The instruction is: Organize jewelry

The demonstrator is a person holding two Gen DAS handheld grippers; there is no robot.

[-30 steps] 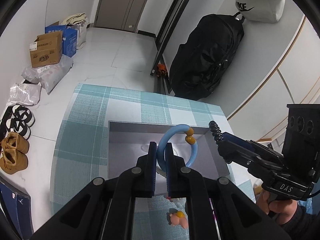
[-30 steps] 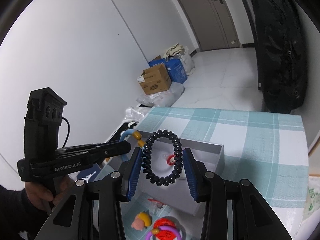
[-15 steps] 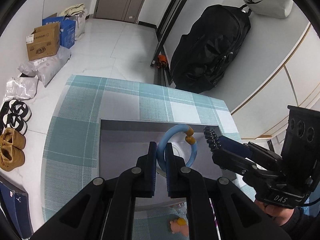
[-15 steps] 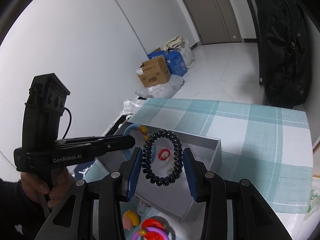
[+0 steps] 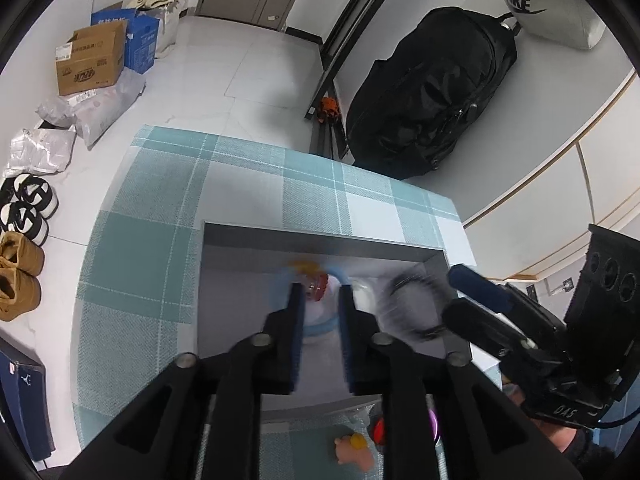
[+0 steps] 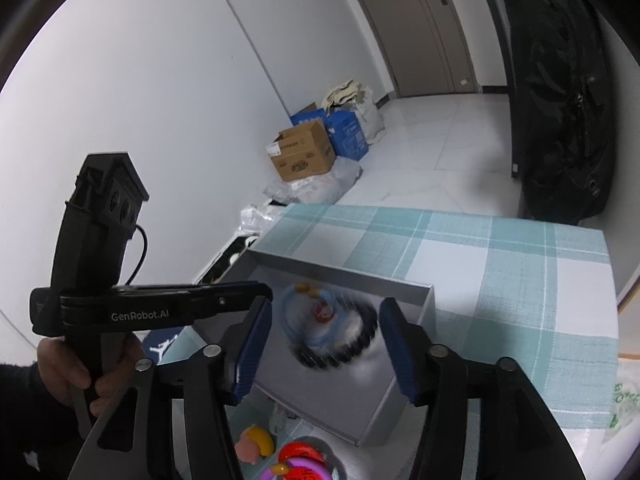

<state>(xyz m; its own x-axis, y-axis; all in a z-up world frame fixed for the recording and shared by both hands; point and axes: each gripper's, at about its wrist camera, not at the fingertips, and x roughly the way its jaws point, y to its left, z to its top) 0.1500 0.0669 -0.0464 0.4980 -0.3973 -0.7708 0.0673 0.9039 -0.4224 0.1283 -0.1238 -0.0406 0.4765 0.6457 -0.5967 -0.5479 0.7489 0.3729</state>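
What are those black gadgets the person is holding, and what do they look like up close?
They are two handheld grippers of black plastic. Each has two long fingers lined with ribbed blue pads and jointed with silver rivets. The left gripper reads "GenRobot.AI" in white, has a boxy top with round lenses and trails a thin black cable. The right gripper is marked "DAS". The person wears dark sleeves.

both bracelets, blue [image 6: 316,320] and black [image 6: 352,340], now loose in the box [image 6: 416,312], jaws apart.
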